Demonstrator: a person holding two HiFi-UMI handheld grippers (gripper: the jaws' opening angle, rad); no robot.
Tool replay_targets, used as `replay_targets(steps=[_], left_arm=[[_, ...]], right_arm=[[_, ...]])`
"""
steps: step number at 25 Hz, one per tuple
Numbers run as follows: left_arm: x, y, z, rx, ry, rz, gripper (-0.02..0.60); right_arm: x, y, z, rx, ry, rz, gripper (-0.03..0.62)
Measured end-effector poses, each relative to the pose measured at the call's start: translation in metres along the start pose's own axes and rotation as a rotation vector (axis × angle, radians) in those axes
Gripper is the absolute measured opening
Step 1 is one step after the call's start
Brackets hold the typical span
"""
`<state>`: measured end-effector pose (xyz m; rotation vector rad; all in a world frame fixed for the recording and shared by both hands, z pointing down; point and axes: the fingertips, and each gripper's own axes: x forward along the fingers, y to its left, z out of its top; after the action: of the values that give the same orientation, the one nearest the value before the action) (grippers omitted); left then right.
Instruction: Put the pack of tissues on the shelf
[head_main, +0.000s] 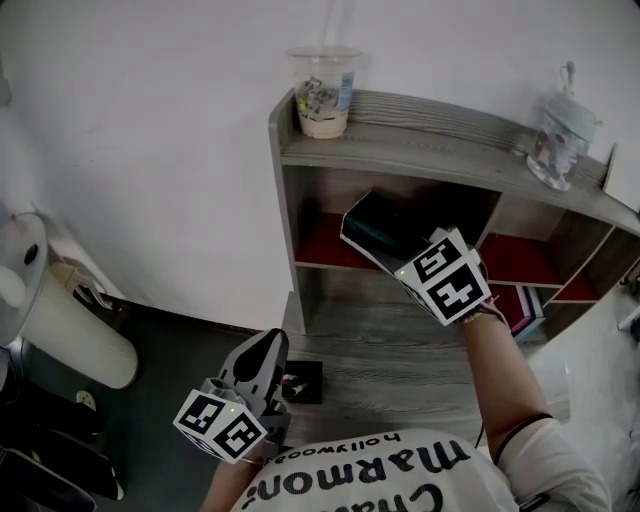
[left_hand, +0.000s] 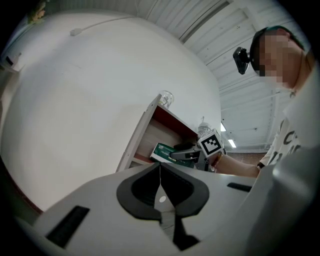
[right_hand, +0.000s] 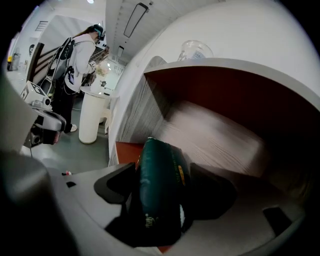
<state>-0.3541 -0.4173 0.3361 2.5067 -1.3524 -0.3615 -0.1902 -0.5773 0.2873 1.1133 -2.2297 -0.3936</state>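
Observation:
The pack of tissues (head_main: 383, 226) is dark green and soft. It hangs tilted in front of the upper left compartment of the grey wooden shelf (head_main: 400, 148), whose inner floor is red. My right gripper (head_main: 395, 245) is shut on the pack, which fills the space between its two jaws in the right gripper view (right_hand: 160, 185). The left gripper view also catches the pack (left_hand: 167, 151) at the shelf opening. My left gripper (head_main: 268, 350) hangs low at the left, away from the shelf, shut with nothing in it (left_hand: 160, 186).
A plastic cup with a straw (head_main: 323, 92) and a glass jar (head_main: 560, 140) stand on the shelf top. Books (head_main: 525, 305) fill a lower right compartment. A small black box (head_main: 302, 380) lies low down. A white cylinder (head_main: 70, 335) stands at the left. A person (right_hand: 80, 55) stands far behind.

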Motion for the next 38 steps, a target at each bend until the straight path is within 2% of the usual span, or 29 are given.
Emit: replay_targets(steps=[13, 27, 38], left_arm=[[0.0071, 0.0004, -0.0025, -0.005, 0.005, -0.009, 0.018], [0.0046, 0.0029, -0.0014, -0.012, 0.007, -0.012, 0.018], [0.0055, 0.0031, -0.0011, -0.013, 0.04, -0.089, 0.018]], right_arm=[[0.007, -0.0022, -0.0025, 0.027, 0.024, 0.035, 0.348], [0.009, -0.0013, -0.002, 0.012, 0.024, 0.02, 0.348], [0.0086, 0.0013, -0.0049, 0.012, 0.019, 0.022, 0.345]])
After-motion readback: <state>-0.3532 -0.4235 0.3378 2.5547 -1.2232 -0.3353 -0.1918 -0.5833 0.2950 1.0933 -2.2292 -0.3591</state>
